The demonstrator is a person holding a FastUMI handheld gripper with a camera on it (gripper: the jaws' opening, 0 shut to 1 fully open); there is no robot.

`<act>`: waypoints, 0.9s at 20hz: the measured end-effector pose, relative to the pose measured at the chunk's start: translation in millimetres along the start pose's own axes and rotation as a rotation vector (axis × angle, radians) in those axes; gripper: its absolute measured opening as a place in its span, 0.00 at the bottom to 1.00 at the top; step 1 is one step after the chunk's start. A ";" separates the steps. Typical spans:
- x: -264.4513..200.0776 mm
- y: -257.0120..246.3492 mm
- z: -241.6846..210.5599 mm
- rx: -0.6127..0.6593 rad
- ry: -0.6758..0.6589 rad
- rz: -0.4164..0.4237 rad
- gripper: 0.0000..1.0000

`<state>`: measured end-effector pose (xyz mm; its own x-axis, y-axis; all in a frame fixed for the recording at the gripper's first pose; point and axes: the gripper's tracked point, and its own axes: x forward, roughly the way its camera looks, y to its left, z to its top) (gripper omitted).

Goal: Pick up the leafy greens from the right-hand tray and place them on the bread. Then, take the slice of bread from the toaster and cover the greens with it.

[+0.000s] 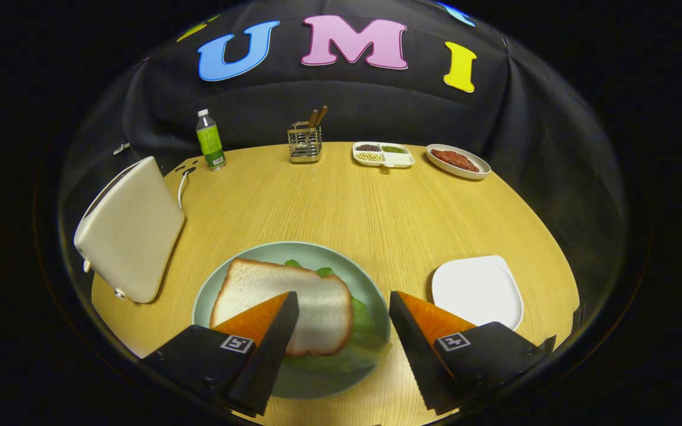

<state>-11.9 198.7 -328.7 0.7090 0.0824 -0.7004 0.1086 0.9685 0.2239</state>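
Wooden table (341, 201) looks basically done: bread slice (285, 302) already covers the greens (364, 331) on the plate (317, 251), between my fingers. Claw (341, 319) is wide open, holding nothing, so I'd just back off.

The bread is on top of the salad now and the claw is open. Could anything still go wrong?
Maybe, two things. The top bread slice lies loose on the greens, which poke out on one side, and one finger of the open claw hangs right over it. Pulling away low could nudge the slice off. Also, the toaster stands close beside the plate, so a wide swing that way might bump it.
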 end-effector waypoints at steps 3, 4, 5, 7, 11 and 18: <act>-5.4 -3.0 2.5 -0.011 -0.014 -0.004 0.99; -8.2 -4.7 5.1 -0.018 -0.024 -0.005 1.00; -11.3 -7.1 8.0 -0.025 -0.033 -0.005 0.99; -21.3 -12.5 17.6 -0.028 -0.055 -0.003 0.99; -46.3 -25.6 52.6 -0.067 -0.127 0.015 0.99; -100.7 -36.8 137.2 -0.106 -0.283 0.068 0.99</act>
<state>8.3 122.6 -173.5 0.8795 0.0940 -0.4665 -0.0088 0.9833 0.1816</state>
